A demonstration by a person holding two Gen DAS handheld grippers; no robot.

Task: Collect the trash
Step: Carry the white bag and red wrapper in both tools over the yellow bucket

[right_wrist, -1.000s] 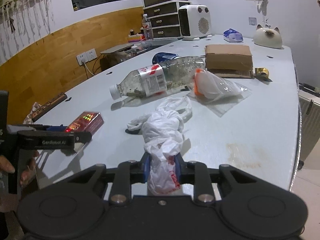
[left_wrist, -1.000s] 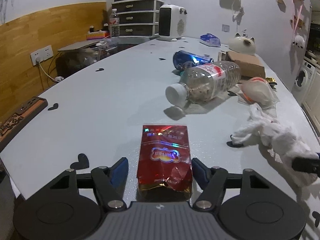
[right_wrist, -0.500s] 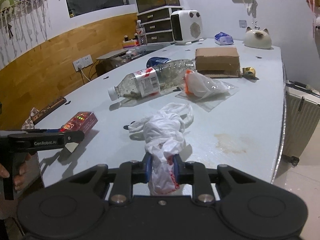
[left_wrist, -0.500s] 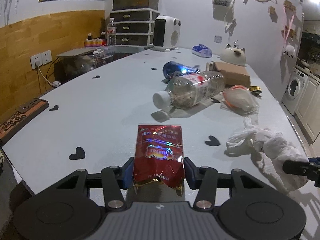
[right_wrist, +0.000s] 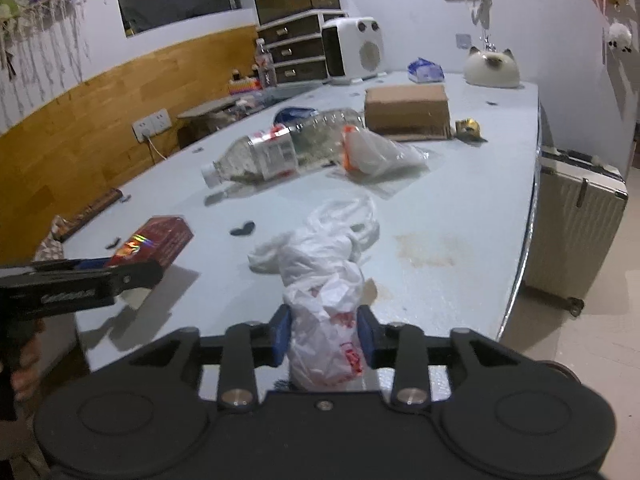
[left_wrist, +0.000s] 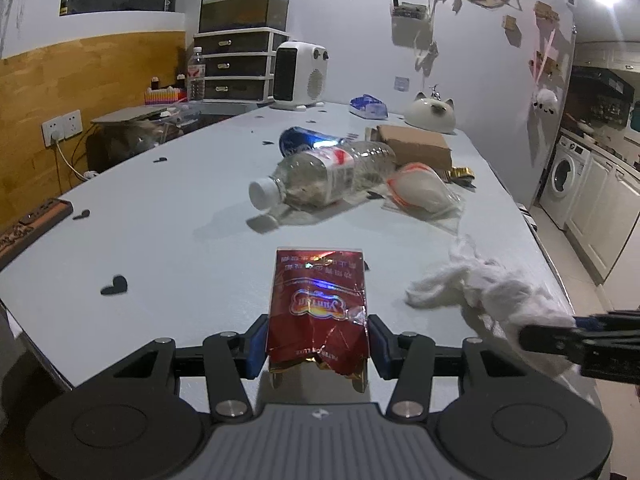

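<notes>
Listing what we hold first: our left gripper (left_wrist: pixel 316 346) has its blue pads pressed on the near end of a crinkled red foil snack packet (left_wrist: pixel 318 306), which sticks out forward over the near edge of the pale grey table (left_wrist: pixel 192 256). Our right gripper (right_wrist: pixel 323 338) has a crumpled white plastic bag with red print (right_wrist: pixel 320 280) between its blue pads; these jaws have just been opening, and the pads sit right at the bag's sides. Farther on the table we count a clear plastic bottle with a white cap (left_wrist: pixel 320 178) lying on its side, a transparent bag with orange trim (left_wrist: pixel 418 190) just right of it, a brown cardboard box (left_wrist: pixel 414 146) behind, and a blue can (left_wrist: pixel 300 140) at the far left of the group.
</notes>
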